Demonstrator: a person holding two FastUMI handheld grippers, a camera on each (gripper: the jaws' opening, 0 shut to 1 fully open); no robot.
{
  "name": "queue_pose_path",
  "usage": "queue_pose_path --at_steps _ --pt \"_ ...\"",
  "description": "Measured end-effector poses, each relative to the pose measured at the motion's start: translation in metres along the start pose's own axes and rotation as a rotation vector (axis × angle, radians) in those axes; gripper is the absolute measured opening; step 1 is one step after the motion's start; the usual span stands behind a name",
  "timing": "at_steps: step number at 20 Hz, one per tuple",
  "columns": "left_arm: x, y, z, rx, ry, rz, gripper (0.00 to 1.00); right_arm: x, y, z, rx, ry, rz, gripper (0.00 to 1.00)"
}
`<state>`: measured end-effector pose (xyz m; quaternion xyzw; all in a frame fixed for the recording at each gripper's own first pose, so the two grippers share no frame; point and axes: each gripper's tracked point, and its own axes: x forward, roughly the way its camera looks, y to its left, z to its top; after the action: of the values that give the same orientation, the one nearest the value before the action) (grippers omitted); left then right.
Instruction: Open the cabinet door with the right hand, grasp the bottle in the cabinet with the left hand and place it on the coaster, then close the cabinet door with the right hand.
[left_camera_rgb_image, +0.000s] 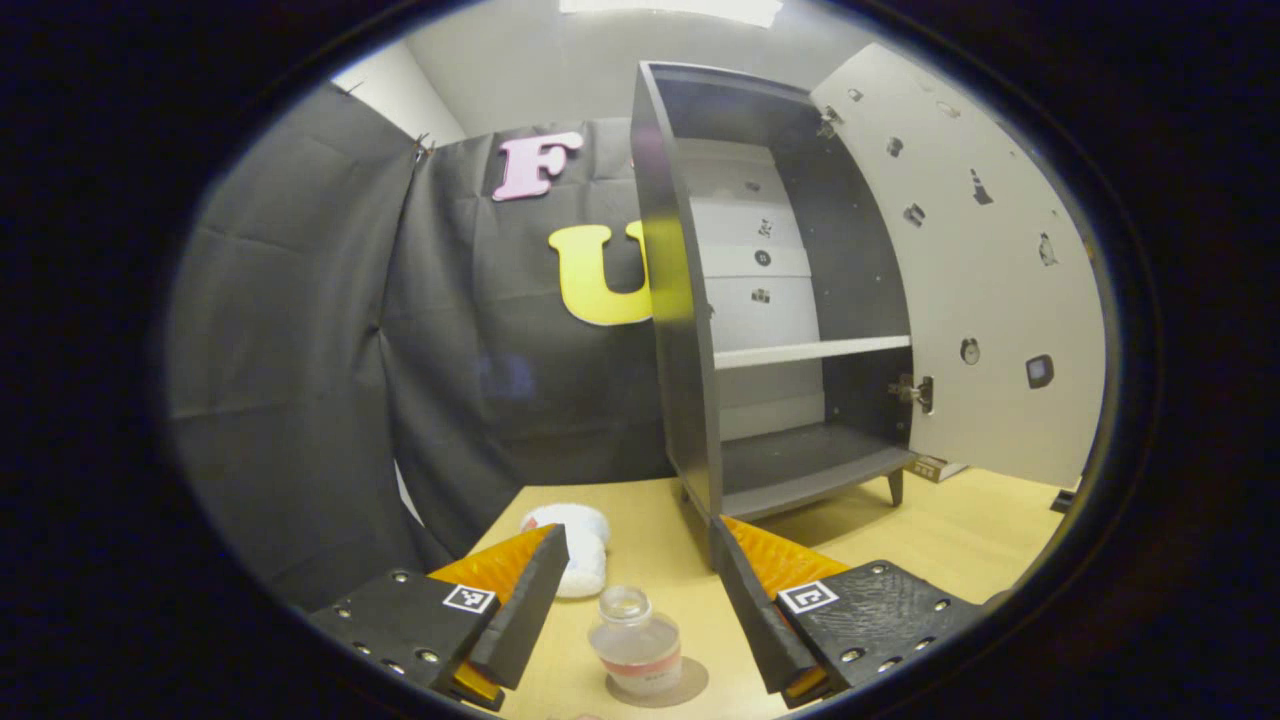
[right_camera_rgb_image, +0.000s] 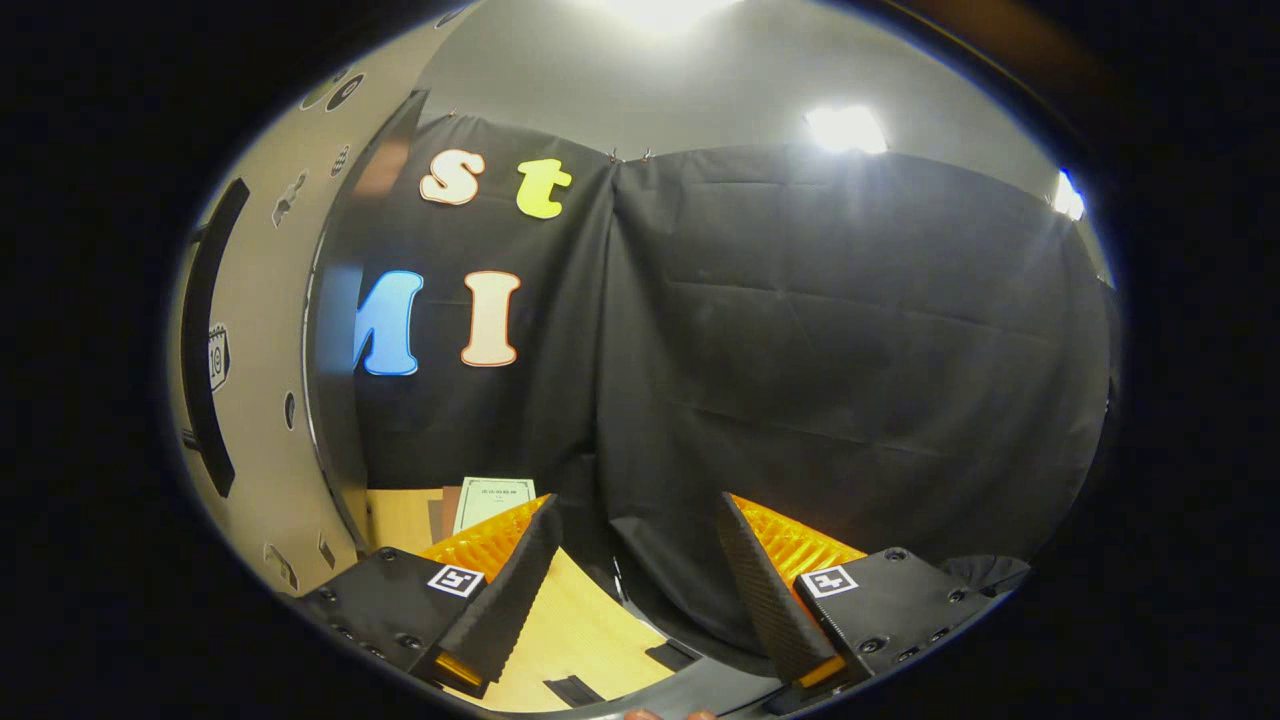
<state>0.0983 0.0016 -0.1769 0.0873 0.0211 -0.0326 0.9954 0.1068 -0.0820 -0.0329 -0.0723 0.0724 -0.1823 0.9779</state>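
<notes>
One bottle on one coaster | one cabinet door ajar | left tongs, right tongs apart, empty

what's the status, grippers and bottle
Left gripper open, fingers either side of bottle. Bottle upright on coaster. Right gripper open, empty. Cabinet door open, not yet closed.

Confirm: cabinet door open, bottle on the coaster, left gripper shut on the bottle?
Not quite. In the left gripper view the left gripper is open, its fingers apart on either side of the bottle. The bottle does stand on the coaster, and the cabinet door is open.
</notes>
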Motion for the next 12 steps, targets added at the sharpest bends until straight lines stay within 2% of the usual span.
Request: queue_pose_path --at_steps 2,4,8,12 --pt "-0.013 0.001 0.026 0.04 0.007 0.06 0.84 0.005 -0.002 0.005 -0.004 -0.026 0.028 0.99" --pt "-0.027 -0.009 0.055 0.036 0.01 0.097 0.85 0.01 0.001 0.01 0.002 -0.042 0.071 0.99" --pt "-0.065 -0.037 0.108 -0.063 -0.003 0.161 0.85 0.02 0.016 0.031 0.039 -0.081 0.2 0.97" --pt "-0.094 -0.07 0.142 -0.163 0.05 0.185 0.85 0.019 0.044 0.056 0.043 -0.133 0.375 0.97"
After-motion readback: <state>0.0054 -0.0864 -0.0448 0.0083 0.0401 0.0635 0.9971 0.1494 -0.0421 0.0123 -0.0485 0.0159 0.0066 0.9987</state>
